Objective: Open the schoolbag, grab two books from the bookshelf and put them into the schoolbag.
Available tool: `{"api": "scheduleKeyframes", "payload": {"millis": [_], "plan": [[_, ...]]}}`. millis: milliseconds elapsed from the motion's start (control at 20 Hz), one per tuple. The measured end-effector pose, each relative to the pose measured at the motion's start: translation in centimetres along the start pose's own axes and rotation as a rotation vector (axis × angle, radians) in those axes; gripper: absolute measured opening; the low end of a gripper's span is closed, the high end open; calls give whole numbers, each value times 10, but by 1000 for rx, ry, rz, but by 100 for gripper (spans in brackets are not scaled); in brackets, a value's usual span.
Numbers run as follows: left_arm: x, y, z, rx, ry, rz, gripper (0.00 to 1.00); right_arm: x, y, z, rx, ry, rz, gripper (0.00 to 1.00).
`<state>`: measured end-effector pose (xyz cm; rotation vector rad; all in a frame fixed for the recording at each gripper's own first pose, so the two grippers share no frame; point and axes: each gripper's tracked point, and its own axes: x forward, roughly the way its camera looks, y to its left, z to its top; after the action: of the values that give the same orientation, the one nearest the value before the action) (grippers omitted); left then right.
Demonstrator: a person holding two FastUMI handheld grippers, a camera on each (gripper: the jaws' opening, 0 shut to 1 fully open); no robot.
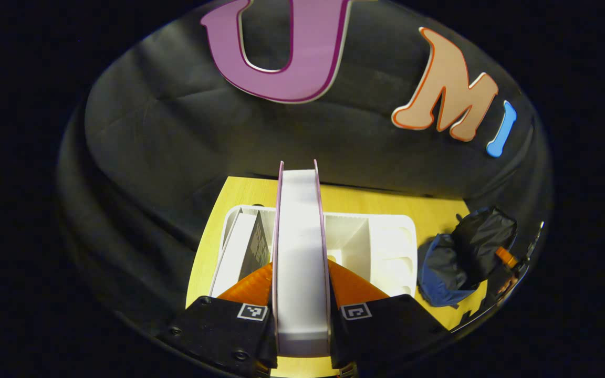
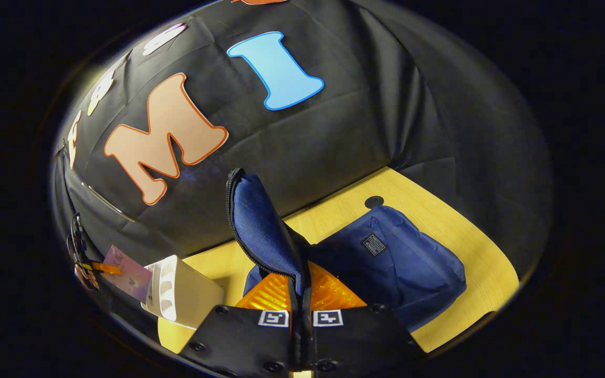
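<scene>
Our biggest worry is the thick white-paged book with thin pink covers (image 1: 301,252), which we grip only along its lower part while most of it stands free above the left gripper (image 1: 301,294). If we swing it toward the bag too quickly, it could pivot or slide out between the jaws. The second risk sits on the other side: the right gripper (image 2: 301,294) has its jaws closed on just the zippered edge of the blue fabric flap (image 2: 260,226) of the navy blue cloth schoolbag (image 2: 407,262). That soft fabric could slip free, and the opening would fall shut as the book arrives.

The left gripper is held above the white plastic bookshelf (image 1: 386,247) on the yellow wooden surface (image 1: 365,202), pointing forward and down, jaws clamped on both covers of the upright book. Another book (image 1: 239,252) leans in the shelf's left compartment. The right gripper points across the bag, lifting the flap upright over the bag's slumped body, which rests on the surface near the bookshelf.
</scene>
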<state>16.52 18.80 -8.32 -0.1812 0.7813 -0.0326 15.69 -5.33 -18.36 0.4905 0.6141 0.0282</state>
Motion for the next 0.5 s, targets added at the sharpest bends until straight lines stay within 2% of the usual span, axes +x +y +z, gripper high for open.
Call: {"api": "scheduleKeyframes", "payload": {"millis": [50,100,250,500], "plan": [[-6,-1,6,-16,-8,-11,34,0,0,0,4,-1,0,3],[-11,-1,11,-30,-16,-23,39,0,0,0,6,0,1,3],[-27,1,22,-80,-30,-53,35,1,0,0,9,0,2,3],[-44,0,31,-165,-56,-117,35,2,-1,0,11,0,0,3]]}}
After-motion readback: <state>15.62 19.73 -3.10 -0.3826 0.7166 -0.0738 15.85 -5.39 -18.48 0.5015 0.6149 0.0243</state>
